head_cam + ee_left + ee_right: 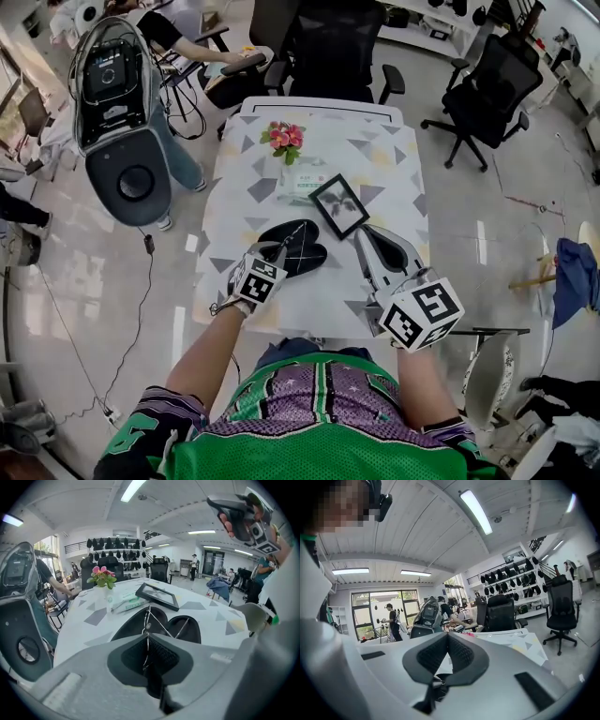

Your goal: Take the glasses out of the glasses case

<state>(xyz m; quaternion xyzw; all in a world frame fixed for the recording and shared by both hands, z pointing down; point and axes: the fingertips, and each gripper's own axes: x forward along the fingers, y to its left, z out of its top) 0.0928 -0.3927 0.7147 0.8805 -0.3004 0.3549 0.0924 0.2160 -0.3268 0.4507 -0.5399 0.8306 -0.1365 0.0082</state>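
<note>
The left gripper (147,645) is clenched on the thin wire-framed glasses (149,620), which stand over the open black glasses case (302,255) on the patterned worktop (375,159). The right gripper (446,641) is closed and empty, held just beside the case.

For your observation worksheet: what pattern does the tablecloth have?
The tablecloth is white with scattered grey and pale yellow triangles; the head view shows it best.

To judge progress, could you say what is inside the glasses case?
Wire glasses, pinched by the left gripper; the near edge of the glasses case is hidden behind it.
</note>
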